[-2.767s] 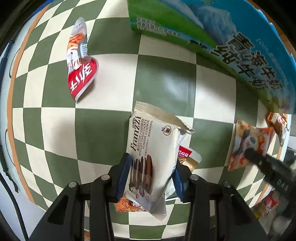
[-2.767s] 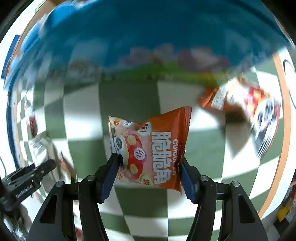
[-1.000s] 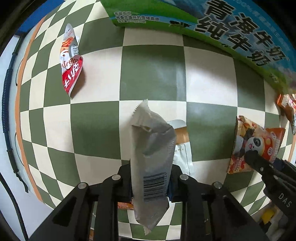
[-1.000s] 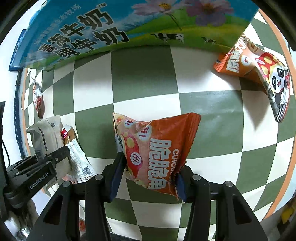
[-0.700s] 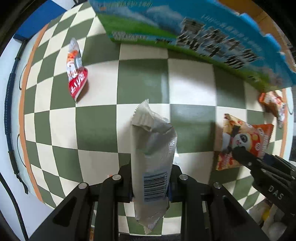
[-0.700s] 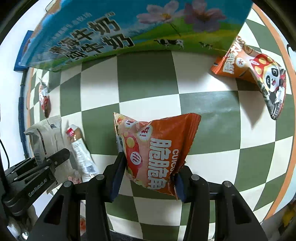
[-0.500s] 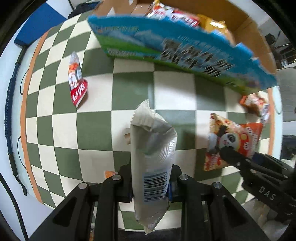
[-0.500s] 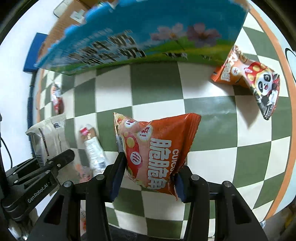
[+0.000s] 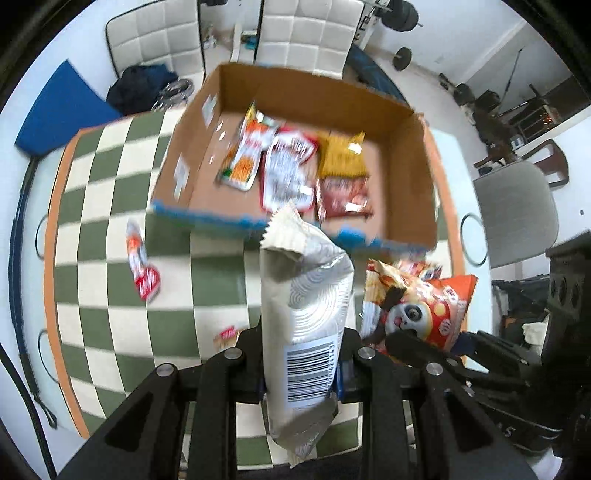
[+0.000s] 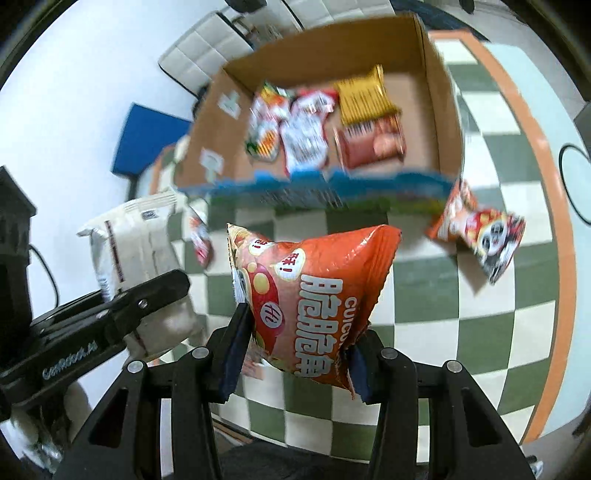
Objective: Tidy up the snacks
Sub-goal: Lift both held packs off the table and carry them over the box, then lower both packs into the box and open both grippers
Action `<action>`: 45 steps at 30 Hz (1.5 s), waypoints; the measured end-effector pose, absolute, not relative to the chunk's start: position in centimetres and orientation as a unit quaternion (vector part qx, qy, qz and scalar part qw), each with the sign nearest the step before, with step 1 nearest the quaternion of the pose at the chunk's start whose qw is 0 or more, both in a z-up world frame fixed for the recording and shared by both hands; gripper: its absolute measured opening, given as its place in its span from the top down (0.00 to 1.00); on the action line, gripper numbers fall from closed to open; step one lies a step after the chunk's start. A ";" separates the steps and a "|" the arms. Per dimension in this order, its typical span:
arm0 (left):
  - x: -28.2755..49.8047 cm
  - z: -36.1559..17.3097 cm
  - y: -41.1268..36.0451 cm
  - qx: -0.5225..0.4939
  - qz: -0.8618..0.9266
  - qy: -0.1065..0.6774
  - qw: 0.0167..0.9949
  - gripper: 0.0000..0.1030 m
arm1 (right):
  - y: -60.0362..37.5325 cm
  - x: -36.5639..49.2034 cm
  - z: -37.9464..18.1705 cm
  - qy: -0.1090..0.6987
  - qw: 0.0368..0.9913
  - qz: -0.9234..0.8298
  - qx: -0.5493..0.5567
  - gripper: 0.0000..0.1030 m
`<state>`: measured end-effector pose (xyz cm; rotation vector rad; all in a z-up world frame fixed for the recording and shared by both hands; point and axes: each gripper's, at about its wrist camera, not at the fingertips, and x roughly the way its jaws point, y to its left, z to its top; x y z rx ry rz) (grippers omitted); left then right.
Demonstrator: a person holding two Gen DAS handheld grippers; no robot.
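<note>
My left gripper [image 9: 301,373] is shut on a white cookie packet [image 9: 306,310] that stands upright between its pads, barcode toward the camera. My right gripper [image 10: 295,350] is shut on an orange puffed snack bag [image 10: 314,295]. Both are held high above the green-and-white checkered table [image 9: 110,302]. Ahead lies an open cardboard box [image 9: 410,177] with a blue printed front wall; several snack packets [image 9: 288,166] lie inside it. In the right wrist view the left gripper with its white packet [image 10: 136,251] shows at the left.
A red-and-white packet [image 9: 142,266] lies on the table left of the box. An orange panda bag [image 10: 480,229] lies at the box's right front corner. White padded chairs [image 9: 306,33] and a grey chair [image 9: 517,210] stand beyond the table.
Both grippers have risen well above the table with their packets. The box, seen before only as its printed front wall, now shows its open inside.
</note>
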<state>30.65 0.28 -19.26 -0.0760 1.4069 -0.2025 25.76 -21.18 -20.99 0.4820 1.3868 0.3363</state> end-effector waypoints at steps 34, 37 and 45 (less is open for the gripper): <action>45.3 -34.3 2.4 0.012 -0.002 0.791 0.611 0.78 | -22.8 41.8 -31.2 0.686 0.700 0.043 0.193 0.51; 44.8 -34.6 2.4 0.010 0.005 0.780 0.626 0.78 | -22.3 41.8 -31.8 0.691 0.697 0.045 0.187 0.51; 43.3 -34.4 3.1 -0.001 0.009 0.774 0.633 0.78 | -21.5 42.2 -33.1 0.702 0.690 0.043 0.171 0.51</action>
